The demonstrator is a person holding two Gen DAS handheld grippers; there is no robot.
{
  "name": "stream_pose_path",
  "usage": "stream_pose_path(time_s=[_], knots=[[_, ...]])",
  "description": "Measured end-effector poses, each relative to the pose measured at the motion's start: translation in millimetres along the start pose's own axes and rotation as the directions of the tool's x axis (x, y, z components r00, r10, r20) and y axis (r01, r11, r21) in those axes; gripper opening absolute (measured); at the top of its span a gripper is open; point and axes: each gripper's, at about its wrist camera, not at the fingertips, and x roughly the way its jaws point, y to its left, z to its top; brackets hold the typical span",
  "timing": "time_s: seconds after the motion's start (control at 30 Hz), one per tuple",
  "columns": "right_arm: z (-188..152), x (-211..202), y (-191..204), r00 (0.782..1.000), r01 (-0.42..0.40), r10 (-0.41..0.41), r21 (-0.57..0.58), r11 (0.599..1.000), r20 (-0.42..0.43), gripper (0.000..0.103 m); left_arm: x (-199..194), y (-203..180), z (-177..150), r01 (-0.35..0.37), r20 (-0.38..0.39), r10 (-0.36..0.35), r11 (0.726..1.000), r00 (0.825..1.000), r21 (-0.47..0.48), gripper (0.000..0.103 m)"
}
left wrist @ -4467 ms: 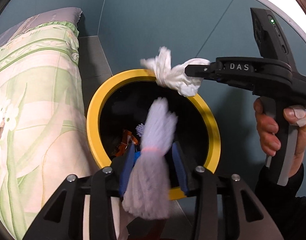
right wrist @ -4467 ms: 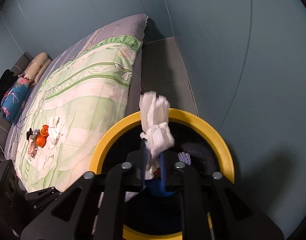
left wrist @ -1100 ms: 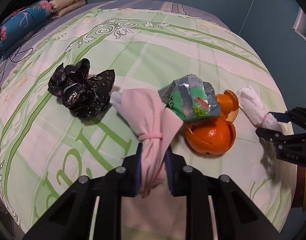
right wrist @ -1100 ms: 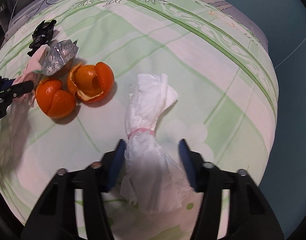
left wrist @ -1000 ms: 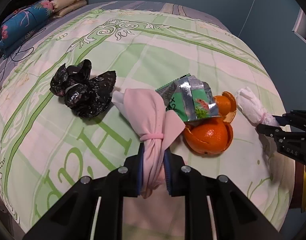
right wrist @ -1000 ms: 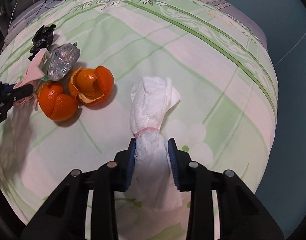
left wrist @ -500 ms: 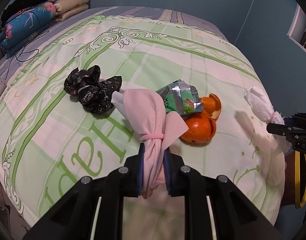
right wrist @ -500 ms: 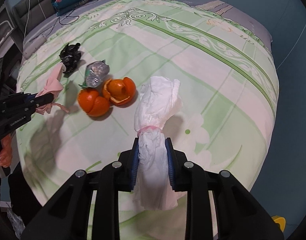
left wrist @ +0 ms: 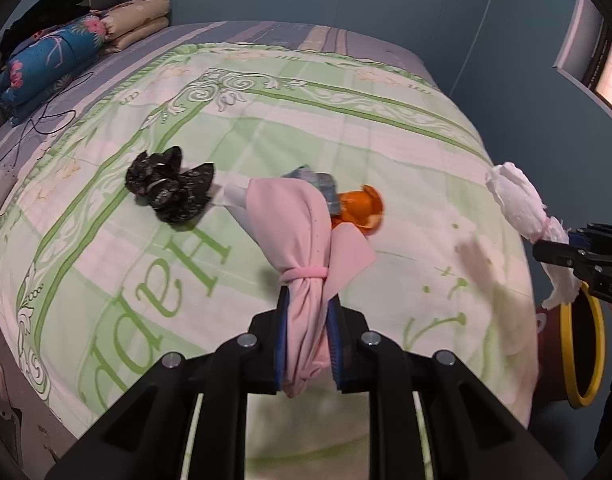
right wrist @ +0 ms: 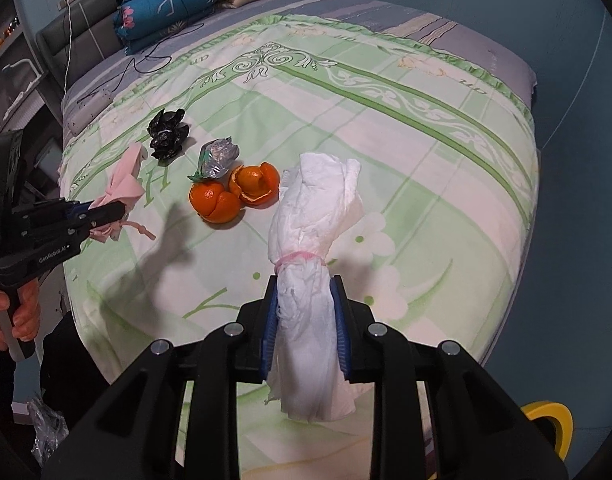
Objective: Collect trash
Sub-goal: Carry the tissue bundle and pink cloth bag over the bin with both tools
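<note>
Clamping only the tails below the elastic ties, the left gripper holds the pink tissue bundle at frame centre and the right gripper the white tissue bundle likewise, so either could slip out short of the yellow-rimmed bin at right.

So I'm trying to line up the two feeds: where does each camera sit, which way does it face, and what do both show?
Left wrist: sits on the left gripper, facing across the bed; its fingers clamp a pink tissue bundle, and the right gripper shows at the right edge.
Right wrist: sits on the right gripper, looking up the bed toward the pillows; it clamps a white tissue bundle, with the left gripper and hand at left.
Shared: both bundles, orange peels, black bag, yellow bin.
</note>
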Motion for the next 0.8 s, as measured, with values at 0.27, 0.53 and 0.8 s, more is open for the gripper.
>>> stream_pose_path(time_s=[0.27,0.53,0.8], knots=[[-17.6,-36.9,-21.9,0.998,0.034,-0.036,0.036,0.999,0.042,0.023,-17.4,-42.3,-4.7,0.039,0.01,-0.04,0.999,0.999,0.036,0.016],[-39.3,-68.9,-53.4,0.995,0.057,-0.064,0.095,0.994,0.076,0.023,-25.2,-90.5,-8.4,0.087,0.005,-0.088,0.992,0.996,0.088,0.016],[-65.5,-99.9,-89.6,0.989,0.082,-0.099,0.16,0.984,0.107,0.023,-33.7,-143.2,-15.2,0.148,-0.007,-0.149,0.98,0.989,0.132,0.016]])
